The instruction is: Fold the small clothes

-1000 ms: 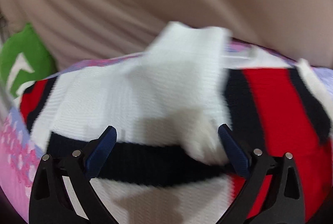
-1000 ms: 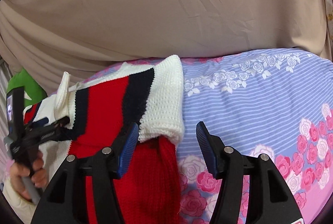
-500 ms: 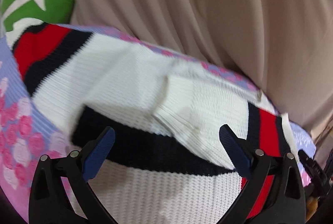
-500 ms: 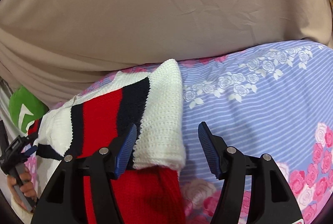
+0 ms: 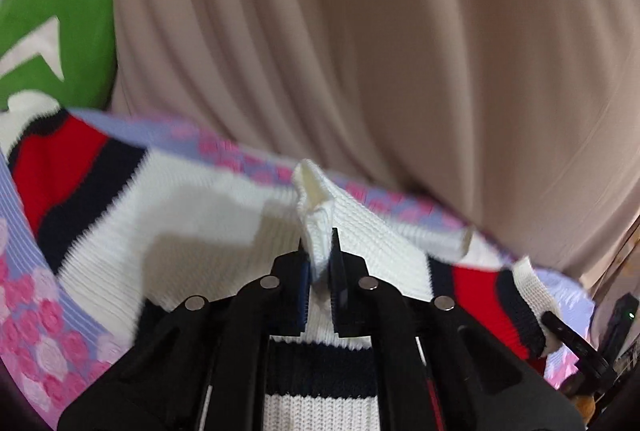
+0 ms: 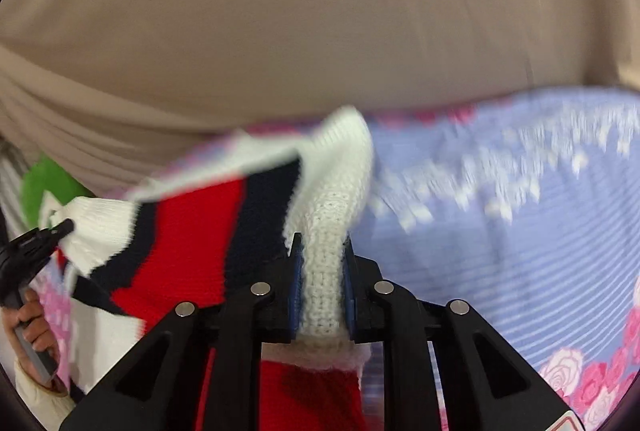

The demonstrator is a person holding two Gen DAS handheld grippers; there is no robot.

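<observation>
A small knit sweater (image 5: 168,231) in white, navy and red stripes lies on a floral bedsheet (image 5: 36,343). My left gripper (image 5: 318,251) is shut on a white ribbed fold of the sweater. My right gripper (image 6: 322,259) is shut on the white ribbed cuff of the sweater (image 6: 192,239), which lifts off the sheet (image 6: 520,231). The left gripper (image 6: 36,243) also shows at the far left of the right wrist view, pinching white knit.
A beige curtain (image 5: 360,51) hangs behind the bed. A green cushion (image 5: 52,31) sits at the back left. The blue rose-print sheet stretches out to the right of the sweater.
Both grippers were open over the sweater; both have now closed on white ribbed parts of it. The fabric is raised off the sheet.
</observation>
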